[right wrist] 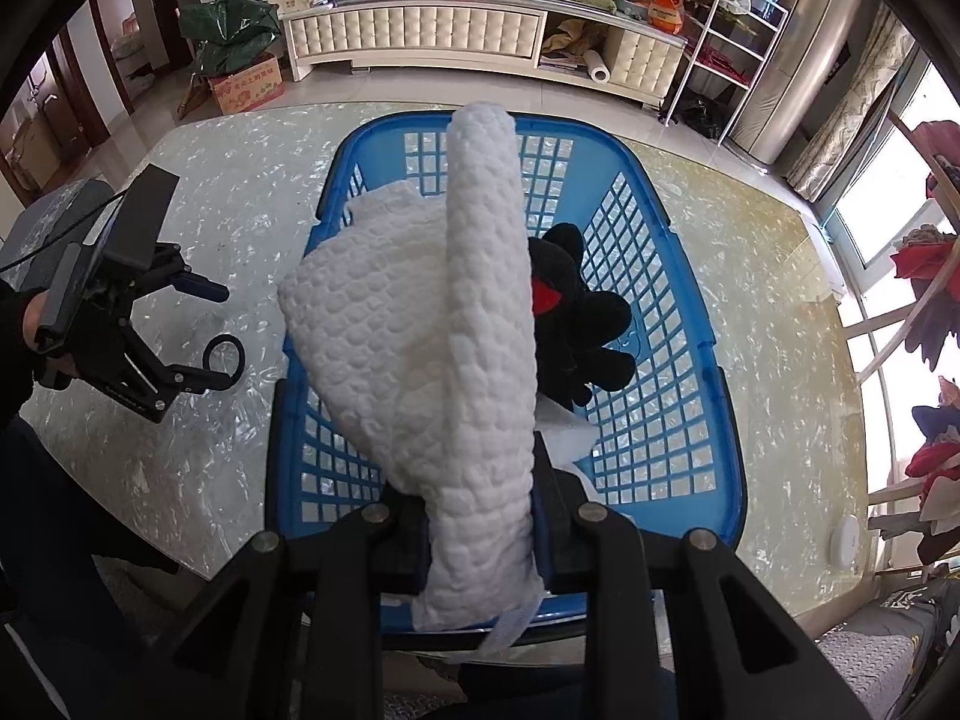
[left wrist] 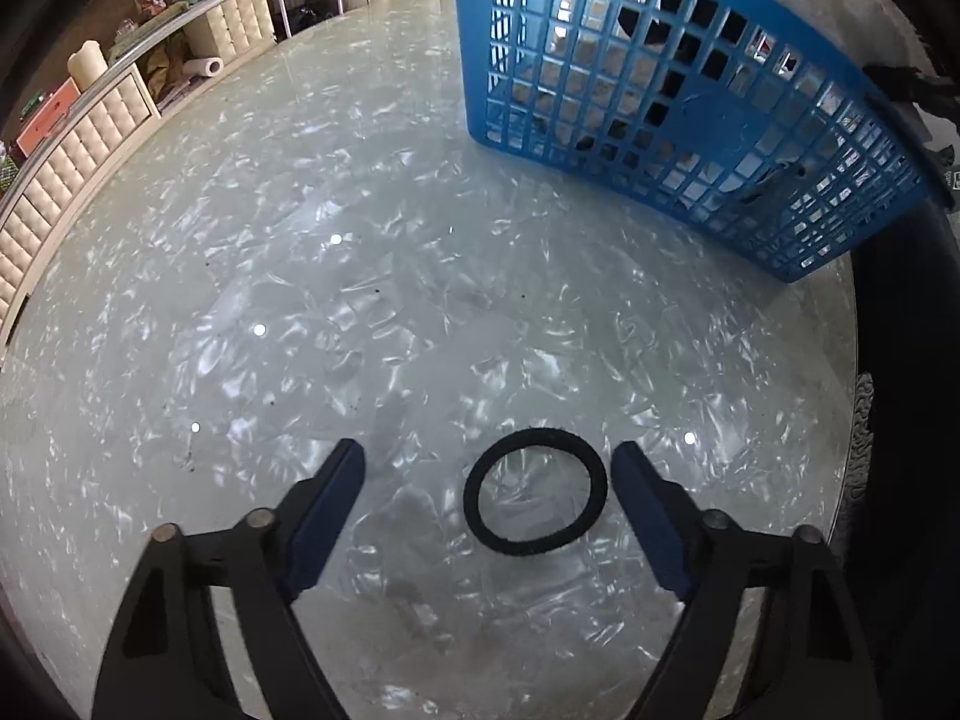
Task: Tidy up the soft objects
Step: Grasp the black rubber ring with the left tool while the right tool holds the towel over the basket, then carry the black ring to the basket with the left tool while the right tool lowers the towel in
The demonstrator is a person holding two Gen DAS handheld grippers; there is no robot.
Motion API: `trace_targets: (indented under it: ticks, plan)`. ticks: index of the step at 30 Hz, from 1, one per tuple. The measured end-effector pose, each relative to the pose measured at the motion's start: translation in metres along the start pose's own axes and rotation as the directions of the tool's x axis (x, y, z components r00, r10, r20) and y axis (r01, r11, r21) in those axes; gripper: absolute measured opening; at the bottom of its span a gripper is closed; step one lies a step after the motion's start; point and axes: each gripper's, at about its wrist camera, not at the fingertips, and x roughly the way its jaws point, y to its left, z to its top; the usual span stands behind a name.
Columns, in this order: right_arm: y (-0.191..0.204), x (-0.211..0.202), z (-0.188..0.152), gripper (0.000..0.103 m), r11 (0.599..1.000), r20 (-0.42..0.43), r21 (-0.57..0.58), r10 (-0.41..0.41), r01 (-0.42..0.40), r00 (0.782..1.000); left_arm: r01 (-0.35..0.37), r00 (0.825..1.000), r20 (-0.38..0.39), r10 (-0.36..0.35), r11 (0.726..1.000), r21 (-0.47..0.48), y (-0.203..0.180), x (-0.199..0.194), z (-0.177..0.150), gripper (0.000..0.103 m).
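A black hair band lies flat on the marble table, between the fingers of my left gripper, which stands open around it without touching. In the right wrist view the same left gripper hovers over the hair band left of the blue basket. My right gripper is shut on a white quilted cloth, which rises up over the basket. A black plush toy with a red patch lies inside the basket, partly hidden by the cloth.
The blue basket stands at the upper right in the left wrist view. A cream cabinet with clutter runs along the far wall. A cardboard box sits on the floor. A sleeve and hand hold the left gripper.
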Motion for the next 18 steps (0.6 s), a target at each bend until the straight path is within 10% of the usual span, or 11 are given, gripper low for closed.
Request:
trace_targets:
  ticks: [18]
  plan:
    - [-0.003,0.018,-0.003,0.029,1.0,-0.042,-0.008,-0.011,0.01,0.999,0.125,0.992,-0.008,-0.125,0.992,-0.002,-0.02,0.001,0.004,0.006]
